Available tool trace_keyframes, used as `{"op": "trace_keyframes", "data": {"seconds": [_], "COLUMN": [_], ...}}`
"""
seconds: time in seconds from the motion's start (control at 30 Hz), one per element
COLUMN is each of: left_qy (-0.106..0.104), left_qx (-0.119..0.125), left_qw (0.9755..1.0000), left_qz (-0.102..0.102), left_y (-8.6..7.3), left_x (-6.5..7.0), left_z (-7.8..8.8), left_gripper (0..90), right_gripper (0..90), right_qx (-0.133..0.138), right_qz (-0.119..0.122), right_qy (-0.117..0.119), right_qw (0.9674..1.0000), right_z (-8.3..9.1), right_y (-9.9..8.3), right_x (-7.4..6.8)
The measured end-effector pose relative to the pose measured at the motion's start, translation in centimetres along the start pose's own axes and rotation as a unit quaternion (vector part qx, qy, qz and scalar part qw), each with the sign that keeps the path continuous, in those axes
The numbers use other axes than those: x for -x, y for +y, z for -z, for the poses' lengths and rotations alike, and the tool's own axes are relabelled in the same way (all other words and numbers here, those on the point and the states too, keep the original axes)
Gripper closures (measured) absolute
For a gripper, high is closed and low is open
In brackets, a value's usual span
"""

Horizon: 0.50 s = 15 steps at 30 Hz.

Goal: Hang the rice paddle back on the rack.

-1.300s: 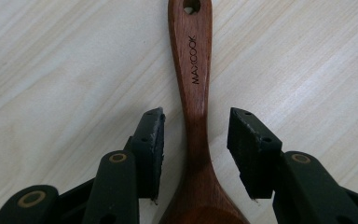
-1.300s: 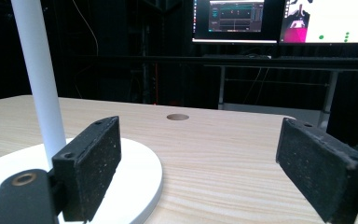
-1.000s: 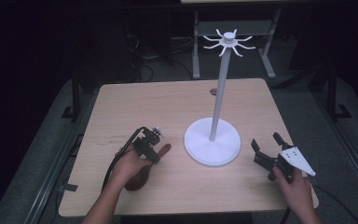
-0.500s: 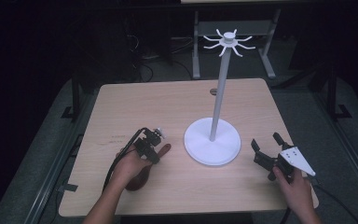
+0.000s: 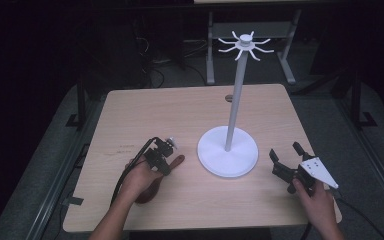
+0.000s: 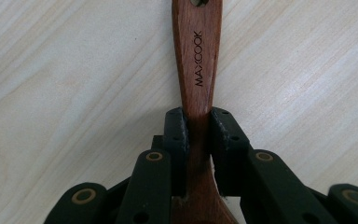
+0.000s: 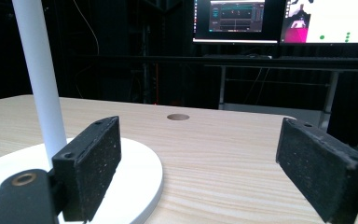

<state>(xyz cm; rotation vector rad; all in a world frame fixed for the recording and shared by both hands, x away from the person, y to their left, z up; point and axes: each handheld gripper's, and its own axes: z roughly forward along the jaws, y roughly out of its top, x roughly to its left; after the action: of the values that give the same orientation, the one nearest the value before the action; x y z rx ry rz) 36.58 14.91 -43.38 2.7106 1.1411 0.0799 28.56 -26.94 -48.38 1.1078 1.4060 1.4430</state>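
Item: wooden spoon point(image 6: 196, 60), dark brown, lying flat on the pale table point(image 5: 190, 115) near the person's edge, left of the white hook stand point(image 5: 228, 152).

Left gripper point(image 6: 196, 128): its jaws have just been closing and are now pinching the narrow neck of the handle from both sides, with the pads pressing on the wood (the branded end is running away beyond the tips).

Right gripper point(image 5: 286, 159): jaws standing wide apart, nothing between them, waiting just right of the stand's base.

Handling note: the grip is sitting centred on the handle, so lifting straight up should be keeping the spoon level; raising slowly is advisable, since the heavier bowl end may be tipping it.
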Motion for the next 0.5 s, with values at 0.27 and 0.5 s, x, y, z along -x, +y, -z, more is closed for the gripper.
{"op": "trace_keyframes", "data": {"seconds": [0.27,0.5], "left_qy": [-0.004,-0.028], "left_qx": [0.024,0.069], "left_qw": [0.9997,0.9972], "left_qz": [-0.003,-0.008], "left_y": [-0.5,-1.1], "left_x": [-0.3,-0.6], "left_z": [0.8,1.6], "left_gripper": [77.0,77.0], "right_gripper": [13.5,13.5], "right_qx": [0.0,0.001], "right_qz": [0.0,0.001], "right_qy": [0.0,0.0], "right_qw": [1.0,1.0], "right_z": [0.0,0.0], "right_y": [0.0,0.0], "right_x": [0.0,0.0]}}
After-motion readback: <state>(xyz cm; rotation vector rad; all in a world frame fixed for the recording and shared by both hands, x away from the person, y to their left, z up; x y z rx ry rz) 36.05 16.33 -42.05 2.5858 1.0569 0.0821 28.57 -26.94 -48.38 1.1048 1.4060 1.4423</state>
